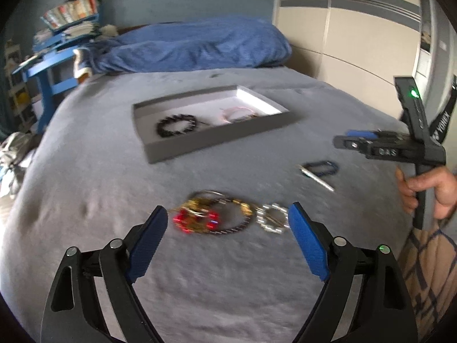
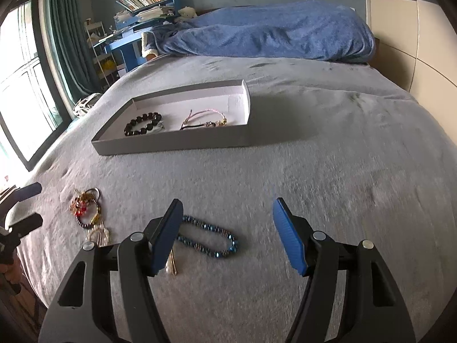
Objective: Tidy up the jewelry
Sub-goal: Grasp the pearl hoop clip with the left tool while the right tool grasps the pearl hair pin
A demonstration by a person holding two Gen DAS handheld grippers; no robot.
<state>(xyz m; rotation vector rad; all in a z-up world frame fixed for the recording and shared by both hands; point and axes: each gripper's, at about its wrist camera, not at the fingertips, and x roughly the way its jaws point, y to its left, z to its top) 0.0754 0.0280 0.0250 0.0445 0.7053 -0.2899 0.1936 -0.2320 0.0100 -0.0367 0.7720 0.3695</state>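
Between the blue pads of your left gripper, spread wide and gripping nothing, lie a tangle of gold, red-beaded and dark bangles and a silver beaded bracelet just inside the right pad. Beyond your fingertips sits the shallow grey cardboard tray, with a black beaded bracelet left of a pink cord bracelet. Your right gripper stands open too, empty, with a blue beaded bracelet beside its left pad; its body reads "DAS", the strap behind "YONEX".
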